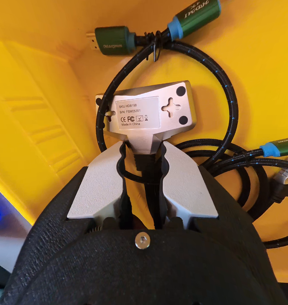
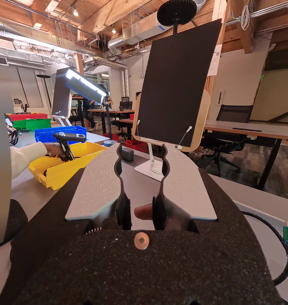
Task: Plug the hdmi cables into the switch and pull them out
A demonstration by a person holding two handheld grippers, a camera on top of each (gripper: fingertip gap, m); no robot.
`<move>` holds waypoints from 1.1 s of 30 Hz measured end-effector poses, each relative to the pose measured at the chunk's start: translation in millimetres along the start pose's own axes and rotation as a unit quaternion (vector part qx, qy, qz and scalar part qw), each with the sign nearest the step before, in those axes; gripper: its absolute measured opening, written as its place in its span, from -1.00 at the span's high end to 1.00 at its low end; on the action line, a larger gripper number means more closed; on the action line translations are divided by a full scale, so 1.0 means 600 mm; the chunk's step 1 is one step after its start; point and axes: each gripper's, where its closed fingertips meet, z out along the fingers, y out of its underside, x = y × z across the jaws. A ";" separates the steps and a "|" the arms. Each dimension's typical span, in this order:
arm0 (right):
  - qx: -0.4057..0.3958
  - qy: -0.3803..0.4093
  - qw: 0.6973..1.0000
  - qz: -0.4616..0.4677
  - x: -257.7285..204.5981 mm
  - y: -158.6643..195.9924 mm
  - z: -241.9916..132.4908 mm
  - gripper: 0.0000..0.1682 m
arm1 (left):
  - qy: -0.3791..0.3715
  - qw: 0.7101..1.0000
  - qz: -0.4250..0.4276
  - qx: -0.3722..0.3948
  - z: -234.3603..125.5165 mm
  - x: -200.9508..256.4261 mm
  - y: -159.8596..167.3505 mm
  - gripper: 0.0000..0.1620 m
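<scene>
Under my left claw (image 1: 143, 145), the silver switch (image 1: 145, 112) carries a pale printed sticker (image 1: 137, 113) with codes and marks. The green plug (image 1: 113, 42) and the two other green plugs (image 1: 199, 16) (image 1: 287, 146) bear printed lettering. Past my right claw (image 2: 141, 150), a paper notice (image 2: 215, 59) hangs on the post.

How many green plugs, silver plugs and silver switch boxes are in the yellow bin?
Green HDMI plugs: 3
Silver plug: 1
Silver HDMI switch: 1
Total: 5
</scene>
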 end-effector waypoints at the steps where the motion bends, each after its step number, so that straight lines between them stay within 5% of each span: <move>1: 0.003 0.000 1.000 0.000 -0.002 -0.001 0.000 0.46 | 0.002 1.000 -0.003 -0.001 0.000 0.000 0.000 0.50; 8: 0.020 0.002 1.000 -0.002 -0.009 -0.015 -0.008 0.51 | -0.058 0.996 0.048 0.046 -0.009 -0.003 -0.006 0.53; 13: 0.028 0.005 1.000 -0.002 -0.014 -0.027 -0.013 0.53 | -0.062 0.968 0.020 0.243 -0.098 0.004 -0.038 0.54; 16: 0.030 0.005 1.000 -0.005 -0.021 -0.029 -0.012 0.53 | -0.026 0.917 -0.022 0.398 -0.178 0.011 -0.054 0.55; 20: 0.036 -0.005 0.999 -0.005 -0.035 -0.033 -0.003 0.54 | 0.101 0.803 -0.055 0.584 -0.281 0.041 -0.054 0.55; 24: 0.038 -0.012 0.999 -0.009 -0.046 -0.036 0.006 0.54 | 0.195 0.714 -0.059 0.670 -0.338 0.061 -0.032 0.55; 28: 0.038 -0.016 0.999 -0.014 -0.055 -0.038 0.010 0.54 | 0.234 0.663 -0.063 0.709 -0.356 0.058 -0.014 0.56; 33: 0.033 -0.007 0.999 -0.022 -0.055 -0.037 0.008 0.55 | 0.254 0.637 -0.067 0.725 -0.363 0.052 -0.003 0.56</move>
